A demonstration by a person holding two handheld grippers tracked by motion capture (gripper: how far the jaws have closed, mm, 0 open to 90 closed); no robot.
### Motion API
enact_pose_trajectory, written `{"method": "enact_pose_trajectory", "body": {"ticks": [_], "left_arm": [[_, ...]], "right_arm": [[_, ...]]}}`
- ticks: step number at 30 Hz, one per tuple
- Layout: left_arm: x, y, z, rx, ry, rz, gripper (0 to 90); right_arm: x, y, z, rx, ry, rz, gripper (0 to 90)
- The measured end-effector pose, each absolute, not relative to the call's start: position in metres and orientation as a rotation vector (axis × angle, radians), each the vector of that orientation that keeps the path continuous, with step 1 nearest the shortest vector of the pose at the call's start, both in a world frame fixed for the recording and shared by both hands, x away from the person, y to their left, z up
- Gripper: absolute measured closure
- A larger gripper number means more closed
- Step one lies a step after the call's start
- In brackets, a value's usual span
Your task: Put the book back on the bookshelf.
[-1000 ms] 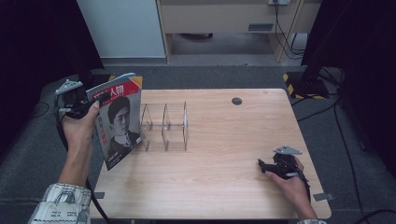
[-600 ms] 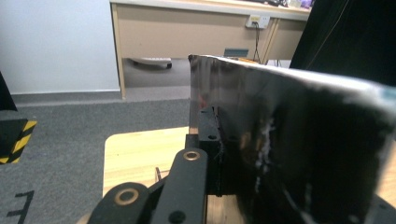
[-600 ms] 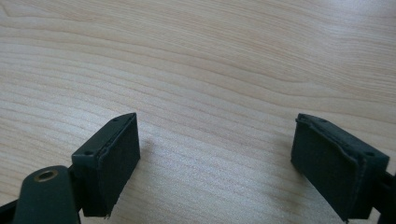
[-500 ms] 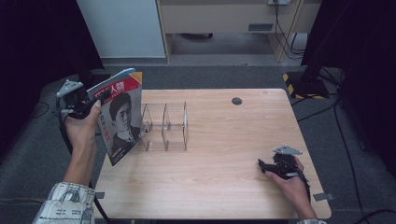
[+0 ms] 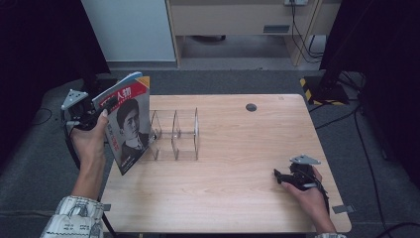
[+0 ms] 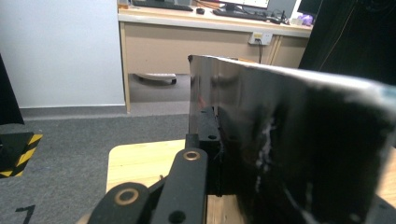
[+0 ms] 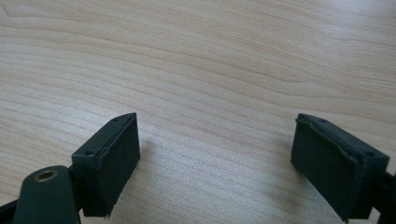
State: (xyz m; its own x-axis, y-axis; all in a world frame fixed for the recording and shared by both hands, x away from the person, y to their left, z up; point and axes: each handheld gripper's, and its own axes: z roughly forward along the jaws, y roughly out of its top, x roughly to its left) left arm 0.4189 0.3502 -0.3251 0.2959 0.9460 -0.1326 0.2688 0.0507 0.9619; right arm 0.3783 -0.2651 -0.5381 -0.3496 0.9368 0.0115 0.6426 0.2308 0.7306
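My left gripper (image 5: 110, 102) is shut on the upper part of a magazine (image 5: 128, 124) whose red-topped cover shows a portrait. It holds the magazine upright and tilted over the table's left edge, just left of a clear acrylic divider rack (image 5: 176, 135). In the left gripper view the glossy magazine (image 6: 299, 140) covers the right side, with one black jaw of the left gripper (image 6: 215, 128) pressed against it. My right gripper (image 5: 280, 176) rests on the wooden table (image 5: 237, 148) at the near right. Its jaws, seen up close in the right gripper view (image 7: 215, 158), are open and hold nothing.
A small dark round grommet (image 5: 251, 107) sits in the far part of the tabletop. Beyond the table are a white cabinet (image 5: 129, 29), a wooden desk (image 5: 233, 20) and a yellow-black striped base (image 5: 322, 89) on the grey floor.
The left hand has lifted the magazine slightly and edged it towards the rack. The right gripper has stayed where it was.
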Motion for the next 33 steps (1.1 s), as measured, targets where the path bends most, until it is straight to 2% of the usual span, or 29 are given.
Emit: {"method": "enact_pose_trajectory", "body": {"ticks": [13, 33], "left_arm": [[0.407, 0.342, -0.337, 1.462, 1.144, 0.832, 86.8], [0.404, 0.344, -0.349, 1.397, 1.121, 0.856, 86.8]], "right_arm": [[0.378, -0.265, -0.538, 1.45, 2.078, 0.911, 15.8], [0.378, -0.265, -0.538, 1.451, 2.079, 0.912, 15.8]]}}
